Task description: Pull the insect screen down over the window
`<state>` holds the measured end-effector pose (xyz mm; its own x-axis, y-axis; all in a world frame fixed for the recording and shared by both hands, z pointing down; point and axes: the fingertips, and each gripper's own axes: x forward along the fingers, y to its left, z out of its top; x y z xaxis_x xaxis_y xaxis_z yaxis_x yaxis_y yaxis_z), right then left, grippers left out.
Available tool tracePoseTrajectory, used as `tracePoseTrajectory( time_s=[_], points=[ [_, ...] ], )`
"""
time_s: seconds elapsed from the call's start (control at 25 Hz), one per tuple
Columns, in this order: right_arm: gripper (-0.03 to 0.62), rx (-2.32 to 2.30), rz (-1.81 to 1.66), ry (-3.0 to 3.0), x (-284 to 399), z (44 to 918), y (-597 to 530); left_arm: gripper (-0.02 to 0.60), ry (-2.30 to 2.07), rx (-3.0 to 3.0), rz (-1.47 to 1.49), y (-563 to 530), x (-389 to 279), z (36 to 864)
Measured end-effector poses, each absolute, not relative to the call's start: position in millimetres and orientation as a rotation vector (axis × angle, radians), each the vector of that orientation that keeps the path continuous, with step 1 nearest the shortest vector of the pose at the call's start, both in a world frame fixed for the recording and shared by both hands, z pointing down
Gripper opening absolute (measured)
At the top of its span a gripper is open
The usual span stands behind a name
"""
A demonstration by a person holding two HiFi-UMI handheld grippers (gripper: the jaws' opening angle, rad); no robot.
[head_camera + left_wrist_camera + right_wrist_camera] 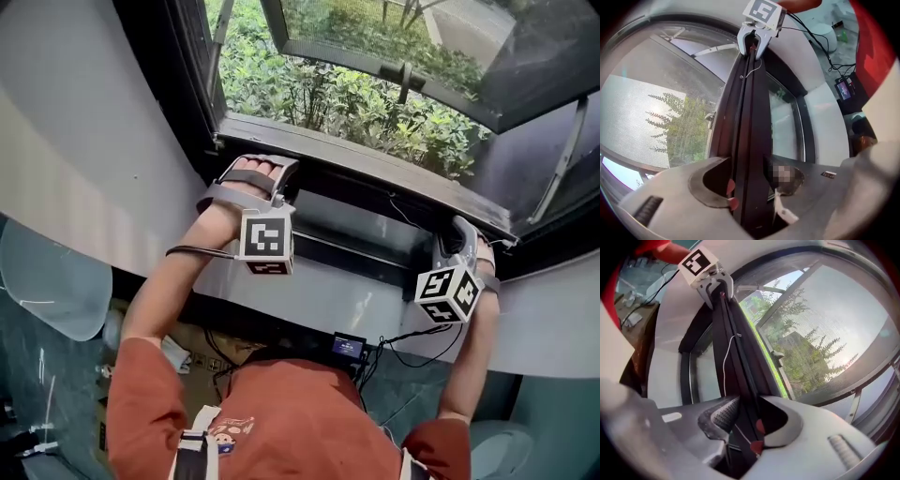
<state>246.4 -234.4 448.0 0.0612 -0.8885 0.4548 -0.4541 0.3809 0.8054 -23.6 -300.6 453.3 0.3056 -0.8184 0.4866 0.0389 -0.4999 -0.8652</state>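
Note:
The insect screen's dark pull bar (375, 173) runs across the window opening between my two grippers. My left gripper (270, 167) holds its left end; in the left gripper view the bar (747, 117) fills the gap between the jaws (747, 192), which press on it. At the bar's right end, my right gripper (461, 232) has its jaws (743, 427) closed against the bar (736, 348). Each gripper view shows the other gripper at the bar's far end: the right gripper (754, 40) and the left gripper (715, 284). A thin white cord (726, 357) hangs along the bar.
Beyond the bar the window sash (422, 37) stands tilted outward over green bushes (328, 94). White wall (84, 141) flanks the dark window frame. A small device with a lit screen (349, 347) and black cables (412, 347) lie below, by the person's red shirt (281, 412).

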Motion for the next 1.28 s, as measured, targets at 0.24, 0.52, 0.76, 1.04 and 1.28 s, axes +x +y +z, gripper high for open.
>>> tracePoseTrajectory(
  time_s=[0.24, 0.52, 0.76, 1.04, 1.28],
  points=[
    [0.163, 1.228, -0.558, -1.564, 247, 450, -232, 0.221, 0.720, -1.755, -1.265, -300, -22, 454],
    [0.195, 1.277, -0.584, -1.584, 245, 447, -230, 0.221, 0.761, -1.822, -1.168, -298, -22, 451],
    [0.195, 1.374, -0.577, -1.665, 241, 438, -223, 0.221, 0.839, -1.907, -1.075, -293, -24, 445],
    [0.195, 1.512, -0.544, -1.811, 229, 429, -200, 0.221, 0.970, -2.080, -0.908, -271, -26, 445],
    [0.193, 1.586, -0.433, -2.010, 207, 433, -176, 0.221, 1.106, -2.247, -0.746, -245, -35, 465]
  ],
)
